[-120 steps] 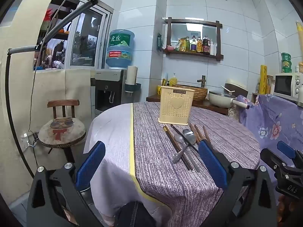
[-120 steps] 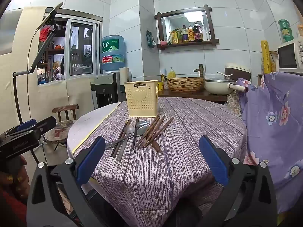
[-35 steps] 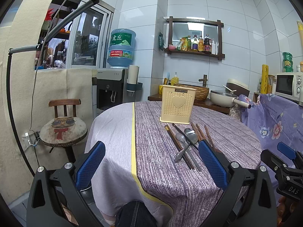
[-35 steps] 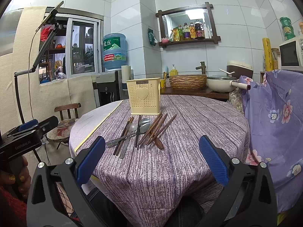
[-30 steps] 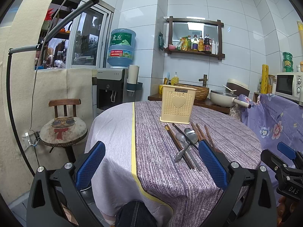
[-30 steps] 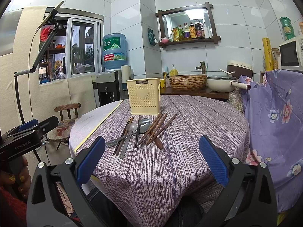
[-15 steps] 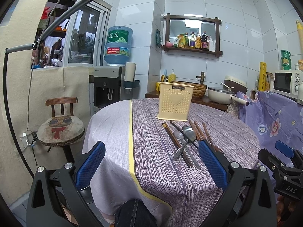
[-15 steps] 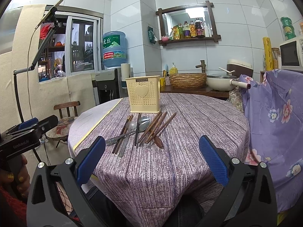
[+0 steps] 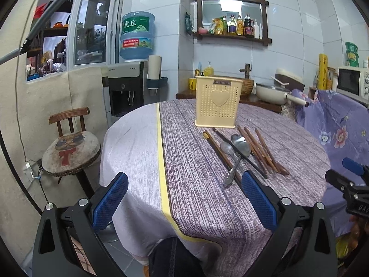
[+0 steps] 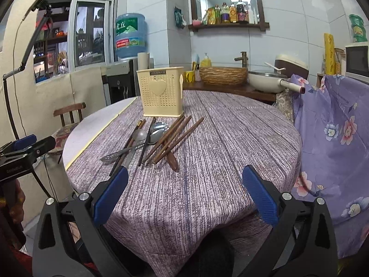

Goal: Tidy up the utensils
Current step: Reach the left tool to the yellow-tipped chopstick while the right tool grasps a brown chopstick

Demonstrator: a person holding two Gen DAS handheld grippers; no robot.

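A cream perforated utensil holder with a heart stands upright on the round table; it also shows in the right wrist view. In front of it lies a loose pile: two metal spoons, dark chopsticks and brown chopsticks. In the right wrist view the spoons and brown chopsticks lie mid-table. My left gripper is open and empty, over the near table edge. My right gripper is open and empty, short of the pile.
A purple striped cloth covers the table, with a yellow stripe. A chair with a cat cushion stands at the left. A flowered purple cover hangs at the right. A water dispenser, basket and pot stand behind.
Both grippers have moved forward and a little higher toward the table, so the holder and the utensil pile look nearer. Both stay open and empty. Nothing on the table moved.
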